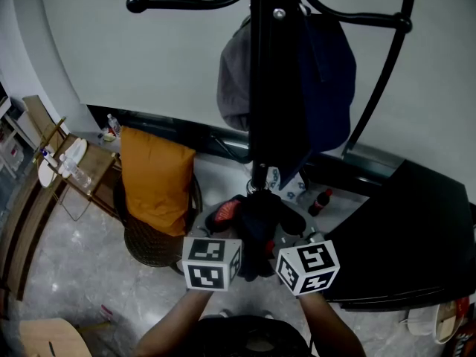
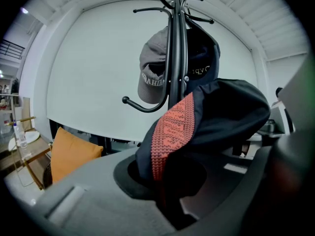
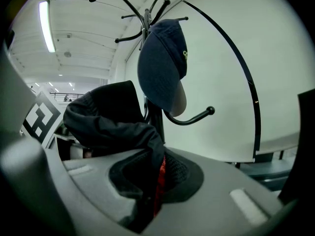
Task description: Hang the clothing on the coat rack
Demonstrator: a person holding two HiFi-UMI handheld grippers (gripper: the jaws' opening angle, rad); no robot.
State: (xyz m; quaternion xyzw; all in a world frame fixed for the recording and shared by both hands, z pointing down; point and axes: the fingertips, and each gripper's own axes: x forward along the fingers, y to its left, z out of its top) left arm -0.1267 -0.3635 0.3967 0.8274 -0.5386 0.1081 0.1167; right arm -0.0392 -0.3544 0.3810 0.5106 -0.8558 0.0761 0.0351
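Garment (image 2: 231, 112), black, illegible red lettering (image 2: 172, 132), clamped in left gripper (image 2: 167, 183) and right gripper (image 3: 152, 188)

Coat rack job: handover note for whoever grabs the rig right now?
Left tongs: shut on the black garment, by its red knit band.
Right tongs: shut on the same garment.
The garment is held in front of the coat rack and is on no hook yet.
Done: the gray cap and the navy cap hang on the rack.
Left to do: probably lift the garment onto a free hook, then release.
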